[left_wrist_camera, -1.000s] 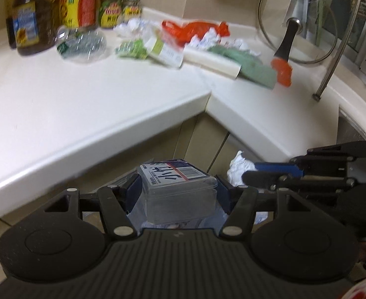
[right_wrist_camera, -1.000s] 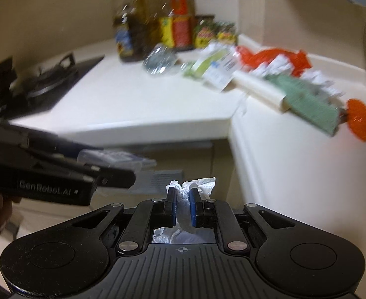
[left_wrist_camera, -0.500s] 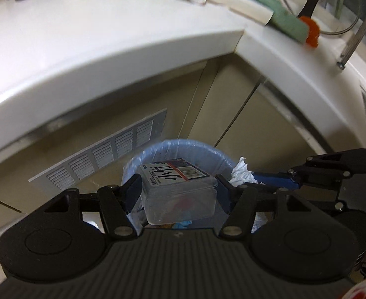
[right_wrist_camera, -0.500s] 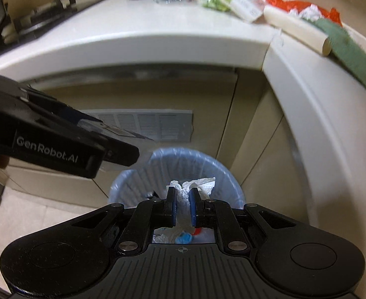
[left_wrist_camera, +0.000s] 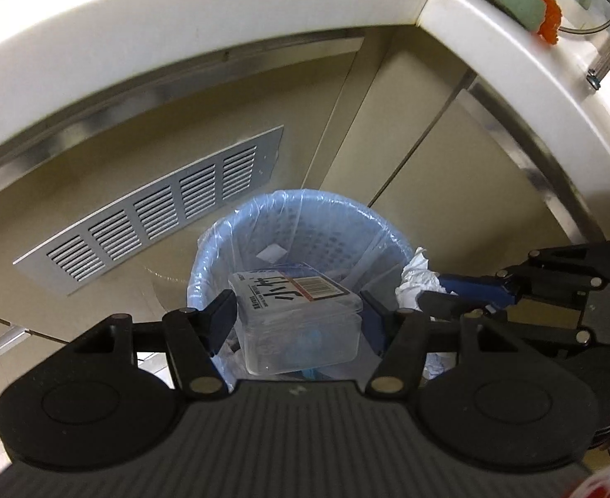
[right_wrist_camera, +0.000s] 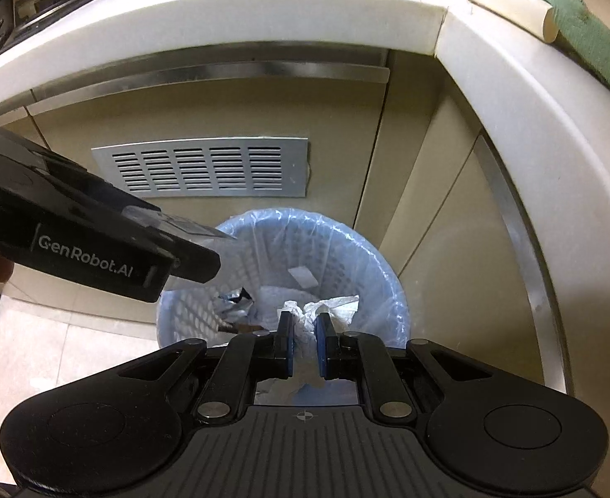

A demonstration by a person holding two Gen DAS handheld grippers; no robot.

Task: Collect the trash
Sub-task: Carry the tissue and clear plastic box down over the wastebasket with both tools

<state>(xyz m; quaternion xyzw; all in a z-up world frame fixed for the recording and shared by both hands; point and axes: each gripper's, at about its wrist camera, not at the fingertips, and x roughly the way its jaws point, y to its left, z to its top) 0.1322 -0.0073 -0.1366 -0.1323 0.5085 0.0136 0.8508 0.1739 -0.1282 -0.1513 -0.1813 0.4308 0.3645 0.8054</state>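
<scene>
My left gripper (left_wrist_camera: pixel 298 317) is shut on a clear plastic box (left_wrist_camera: pixel 301 323) with a barcode label, held over the blue-lined bin (left_wrist_camera: pixel 305 216). The right gripper (right_wrist_camera: pixel 303 328) is shut on a crumpled white tissue (right_wrist_camera: pixel 307 317), also above the bin (right_wrist_camera: pixel 359 249). In the left wrist view the right gripper (left_wrist_camera: pixel 425 294) with its tissue (left_wrist_camera: pixel 417 286) hovers at the bin's right rim. From the right wrist camera the left gripper (right_wrist_camera: pixel 189 257) and the box (right_wrist_camera: pixel 180 224) show at the bin's left rim. Foil and paper scraps (right_wrist_camera: pixel 234 307) lie inside the bin.
The bin stands on the floor in the inner corner of beige cabinets, under the white counter edge (right_wrist_camera: pixel 222 8). A metal vent grille (right_wrist_camera: pixel 205 168) is behind it. A green cloth (right_wrist_camera: pixel 587 37), a paper roll (right_wrist_camera: pixel 500 0) and other litter lie on the counter.
Both grippers have come down from counter height to just above the bin and tipped further downward. Each keeps its hold, on the box and on the tissue.
</scene>
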